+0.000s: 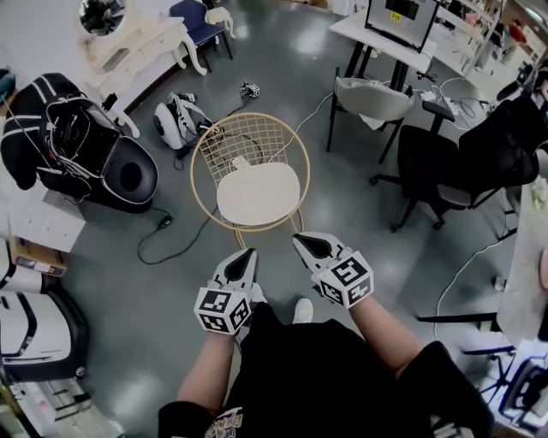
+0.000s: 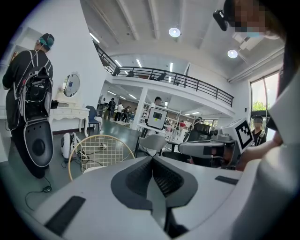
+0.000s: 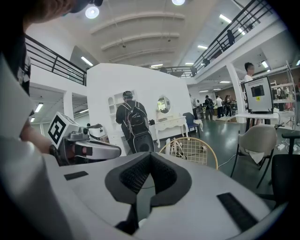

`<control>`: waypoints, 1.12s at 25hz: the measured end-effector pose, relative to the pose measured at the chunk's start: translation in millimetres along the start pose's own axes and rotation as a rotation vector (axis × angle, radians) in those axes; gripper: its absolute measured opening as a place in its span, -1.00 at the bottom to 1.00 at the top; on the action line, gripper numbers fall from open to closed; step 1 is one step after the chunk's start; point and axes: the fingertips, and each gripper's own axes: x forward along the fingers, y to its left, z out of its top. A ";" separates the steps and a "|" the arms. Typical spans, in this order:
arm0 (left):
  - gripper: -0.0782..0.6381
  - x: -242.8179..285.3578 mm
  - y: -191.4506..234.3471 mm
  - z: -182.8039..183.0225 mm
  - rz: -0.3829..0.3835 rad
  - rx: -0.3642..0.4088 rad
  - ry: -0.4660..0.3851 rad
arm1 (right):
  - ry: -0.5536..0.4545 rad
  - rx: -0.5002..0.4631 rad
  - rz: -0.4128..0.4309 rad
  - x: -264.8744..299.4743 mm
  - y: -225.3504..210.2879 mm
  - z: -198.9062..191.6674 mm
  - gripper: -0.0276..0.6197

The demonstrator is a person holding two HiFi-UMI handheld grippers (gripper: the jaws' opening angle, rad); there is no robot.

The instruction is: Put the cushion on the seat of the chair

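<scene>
The cream cushion [image 1: 259,192] lies on the seat of the wire chair [image 1: 250,115] (seemingly flat, though the angle is steep). Left gripper [image 1: 247,257] and right gripper [image 1: 300,241] hang near it, fingers clenched, empty.

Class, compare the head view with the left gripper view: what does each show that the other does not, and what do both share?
Only the head view: the cushion seen whole from above, lying on the seat of the chair, and the person's white shoe.

Only the left gripper view: the ceiling lights, the balcony railing, and the left gripper close up, its jaws shut with nothing between them.

Both: the chair's gold wire back, the right gripper, the monitor on its table, and the bystander with a backpack.
</scene>
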 end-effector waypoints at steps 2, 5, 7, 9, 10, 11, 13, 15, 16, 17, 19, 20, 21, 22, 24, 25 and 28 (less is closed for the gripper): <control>-0.73 -1.2 -1.0 -0.1 -0.002 0.000 0.000 | 0.002 0.000 0.000 -0.9 1.4 -0.4 -0.88; -0.73 -1.7 -2.5 0.9 -0.004 0.001 0.001 | 0.004 -0.002 0.001 -2.1 2.5 -0.5 -0.88; -0.73 -1.7 -2.9 3.2 -0.005 0.005 0.002 | 0.005 -0.004 0.001 -2.5 2.6 1.1 -0.88; -0.73 -1.9 -2.6 5.3 -0.007 0.009 0.000 | 0.004 -0.005 -0.001 -2.4 2.8 2.7 -0.88; -0.73 -1.9 -2.5 5.7 -0.008 0.010 -0.001 | 0.003 -0.006 -0.002 -2.3 3.0 2.9 -0.88; -0.73 -2.0 -2.4 5.8 -0.009 0.011 -0.002 | 0.002 -0.006 -0.002 -2.1 3.3 2.9 -0.88; -0.73 -1.8 -2.6 6.0 -0.010 0.014 -0.004 | 0.000 -0.008 -0.002 -1.9 3.6 2.8 -0.88; -0.73 -1.0 -3.7 7.3 -0.012 0.016 -0.004 | -0.001 -0.008 -0.002 -2.5 3.0 3.7 -0.88; -0.73 -0.6 -4.4 8.1 -0.012 0.016 -0.004 | -0.001 -0.008 -0.002 -2.9 2.5 4.2 -0.88; -0.73 -0.1 -5.0 8.7 -0.012 0.017 -0.004 | -0.001 -0.008 -0.002 -3.2 2.0 4.7 -0.88; -0.73 0.8 -5.3 9.2 -0.012 0.017 -0.003 | -0.002 -0.008 -0.001 -3.3 1.1 5.3 -0.88; -0.73 1.1 -5.1 9.1 -0.011 0.018 -0.004 | -0.003 -0.009 -0.001 -3.0 0.7 5.4 -0.88; -0.73 0.9 -4.8 8.9 -0.011 0.019 -0.004 | -0.003 -0.009 -0.001 -2.6 0.7 5.3 -0.88; -0.73 0.3 -4.5 8.6 -0.011 0.019 -0.005 | -0.003 -0.009 -0.001 -2.3 1.3 5.1 -0.88; -0.73 -1.9 -4.4 8.0 -0.011 0.017 -0.007 | -0.001 -0.010 -0.001 -2.3 3.7 4.7 -0.88; -0.73 -3.1 -4.7 7.4 -0.011 0.016 -0.008 | -0.001 -0.011 0.000 -2.5 5.0 4.2 -0.88; -0.73 -4.9 -5.2 4.9 -0.009 0.015 -0.009 | -0.002 -0.013 0.001 -2.9 7.3 2.5 -0.88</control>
